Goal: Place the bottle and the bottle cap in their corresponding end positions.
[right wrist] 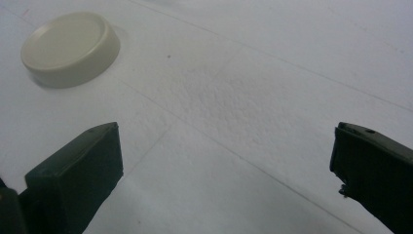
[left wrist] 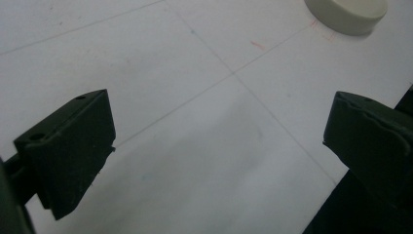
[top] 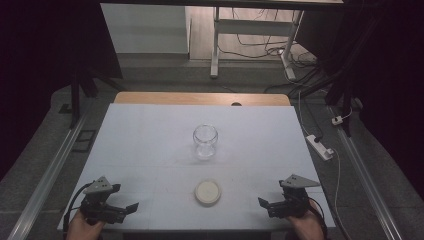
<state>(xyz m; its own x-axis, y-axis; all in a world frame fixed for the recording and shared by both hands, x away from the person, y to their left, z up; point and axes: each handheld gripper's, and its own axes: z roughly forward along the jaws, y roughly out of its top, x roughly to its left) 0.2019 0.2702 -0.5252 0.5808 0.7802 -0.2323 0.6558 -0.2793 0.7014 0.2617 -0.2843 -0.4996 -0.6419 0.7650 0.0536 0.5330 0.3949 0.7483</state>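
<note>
A clear glass jar [top: 205, 141] stands upright and lidless near the middle of the white table [top: 150, 135]. Its cream round lid [top: 207, 192] lies flat in front of it, near the front edge. The lid [left wrist: 347, 14] shows at the top right of the left gripper view, and the lid [right wrist: 70, 48] at the top left of the right gripper view. My left gripper [top: 131, 208] rests at the front left, open, jaws pointing toward the lid. My right gripper [top: 263, 203] rests at the front right, open, also pointing inward. Both hold nothing.
The table's front edge runs just below both grippers. A wooden strip [top: 200, 98] borders the far side. On the floor to the right lie a power strip [top: 320, 146] and cables. A white desk frame [top: 250, 35] stands beyond the table.
</note>
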